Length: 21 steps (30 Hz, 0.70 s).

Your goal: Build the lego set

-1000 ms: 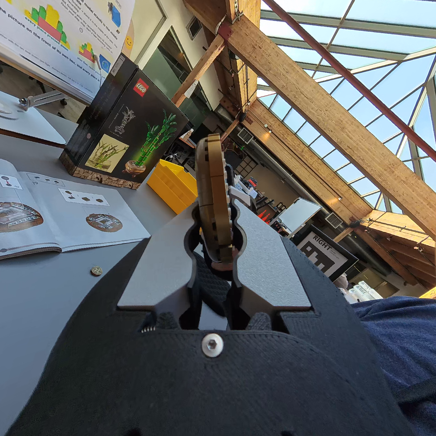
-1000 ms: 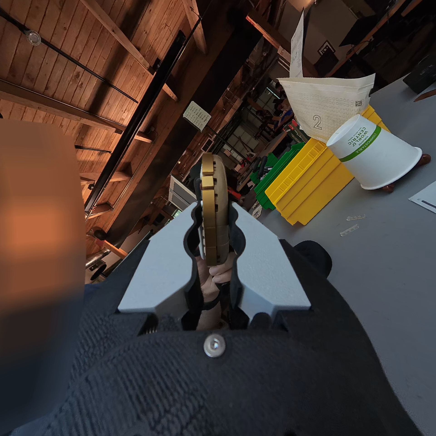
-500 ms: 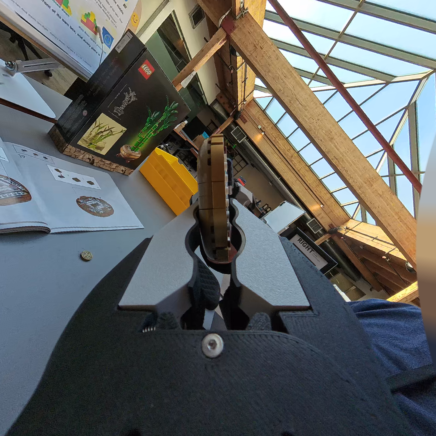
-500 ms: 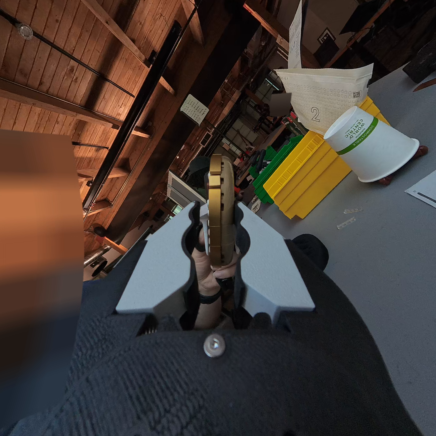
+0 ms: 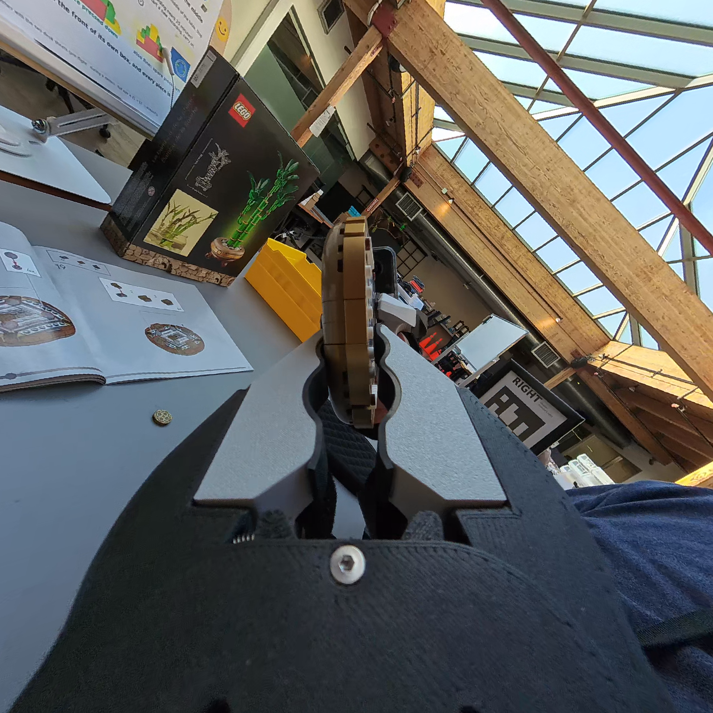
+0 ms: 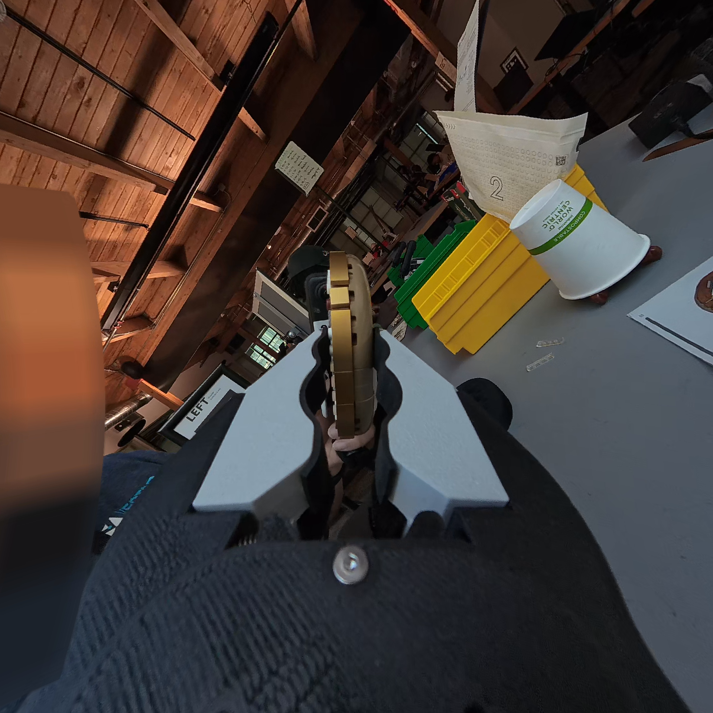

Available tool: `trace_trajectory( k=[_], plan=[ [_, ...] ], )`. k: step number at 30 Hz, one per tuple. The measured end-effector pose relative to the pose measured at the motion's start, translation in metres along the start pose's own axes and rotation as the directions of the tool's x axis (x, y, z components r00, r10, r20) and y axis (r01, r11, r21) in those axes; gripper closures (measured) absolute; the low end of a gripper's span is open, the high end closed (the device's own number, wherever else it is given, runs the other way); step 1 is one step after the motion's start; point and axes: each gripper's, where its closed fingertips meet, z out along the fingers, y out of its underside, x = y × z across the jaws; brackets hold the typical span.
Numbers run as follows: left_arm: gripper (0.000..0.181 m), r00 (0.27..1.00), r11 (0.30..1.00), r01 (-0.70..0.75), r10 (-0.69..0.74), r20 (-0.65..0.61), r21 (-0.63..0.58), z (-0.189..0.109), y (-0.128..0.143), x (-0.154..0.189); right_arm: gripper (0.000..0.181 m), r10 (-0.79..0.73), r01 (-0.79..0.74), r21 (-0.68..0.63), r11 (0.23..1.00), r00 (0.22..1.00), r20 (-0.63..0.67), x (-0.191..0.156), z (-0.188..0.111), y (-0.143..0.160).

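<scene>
A round brown and gold lego disc (image 5: 349,320) is held on edge above the grey table, seen edge-on in both views. My left gripper (image 5: 349,347) is shut on its near rim. My right gripper (image 6: 349,347) is shut on the same disc (image 6: 349,339) from the opposite side. The right gripper's fingers (image 5: 397,312) show just behind the disc in the left wrist view. Part of the left gripper (image 6: 316,293) shows behind it in the right wrist view. A hand (image 6: 347,443) shows below the disc. The disc's flat faces are hidden.
On the table are an open instruction booklet (image 5: 115,328), the black lego box (image 5: 216,185), a small round gold piece (image 5: 162,417) and a yellow bin (image 5: 285,281). The right wrist view shows yellow (image 6: 482,285) and green (image 6: 424,262) bins, a tipped white paper cup (image 6: 578,247), a numbered paper bag (image 6: 509,169) and small clear pieces (image 6: 540,362). Between my right fingertips and the small round gold piece (image 5: 162,417) there is roughly 20 centimetres.
Both grippers keep their hold on the disc. The pair has tilted and shifted slightly, so the table objects sit a little differently in each view.
</scene>
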Motion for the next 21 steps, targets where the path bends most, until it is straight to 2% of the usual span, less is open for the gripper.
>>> trace_trajectory(
  k=[6,8,11,21],
  plan=[
    [0.163,1.0,1.0,0.013,-0.013,0.005,0.025,-0.002,-0.002,-0.004,0.159,-0.014,0.014,0.016,1.0,1.0,-0.008,0.002,0.003,0.001],
    [0.163,1.0,1.0,-0.002,0.001,0.022,0.03,-0.004,-0.004,-0.005,0.148,-0.029,0.028,-0.02,0.999,1.0,-0.012,0.0,0.006,0.008],
    [0.163,1.0,0.999,0.022,-0.022,-0.008,0.04,-0.004,-0.005,-0.001,0.159,-0.095,0.094,-0.02,0.995,0.994,-0.055,0.0,0.007,0.009],
    [0.163,0.998,0.997,0.049,-0.048,-0.029,0.055,-0.003,-0.005,0.001,0.161,-0.108,0.106,-0.039,0.994,0.993,-0.051,-0.003,0.006,0.009]
  ],
)
